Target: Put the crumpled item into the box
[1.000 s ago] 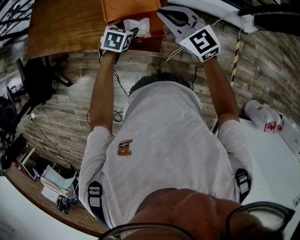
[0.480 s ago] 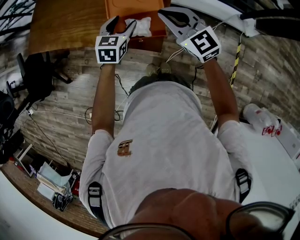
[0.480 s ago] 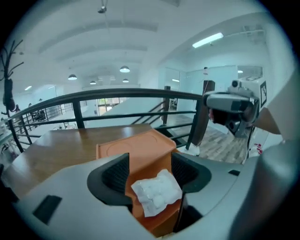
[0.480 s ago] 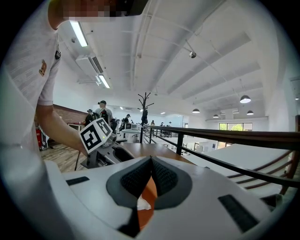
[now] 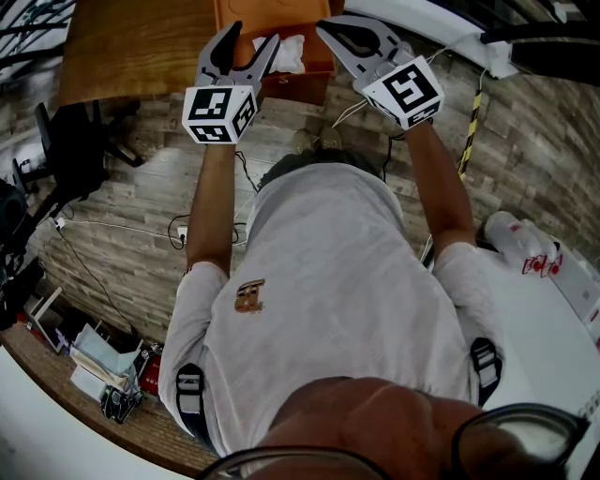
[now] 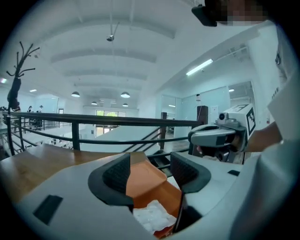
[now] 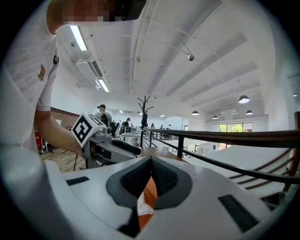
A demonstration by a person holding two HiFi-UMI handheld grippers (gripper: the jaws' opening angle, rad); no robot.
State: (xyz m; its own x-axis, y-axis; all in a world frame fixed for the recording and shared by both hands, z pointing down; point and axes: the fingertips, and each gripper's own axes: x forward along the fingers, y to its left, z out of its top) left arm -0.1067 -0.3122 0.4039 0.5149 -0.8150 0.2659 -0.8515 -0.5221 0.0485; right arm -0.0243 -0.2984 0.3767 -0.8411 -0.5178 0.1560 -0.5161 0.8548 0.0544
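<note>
Crumpled item [image 5: 290, 52] inside the box [image 5: 305, 83]

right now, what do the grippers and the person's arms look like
The left hand-held gripper and right hand-held gripper are pale grey shells with dark textured pads, each carrying a cube of black-and-white square markers. The person wears a white short-sleeved T-shirt with a small chest logo.

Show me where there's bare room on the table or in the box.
The wooden table is bare left of the orange box. Inside the box, the orange surface beyond the crumpled item shows bare. It is crowded at the box's near edge: open left gripper, shut right gripper.
</note>
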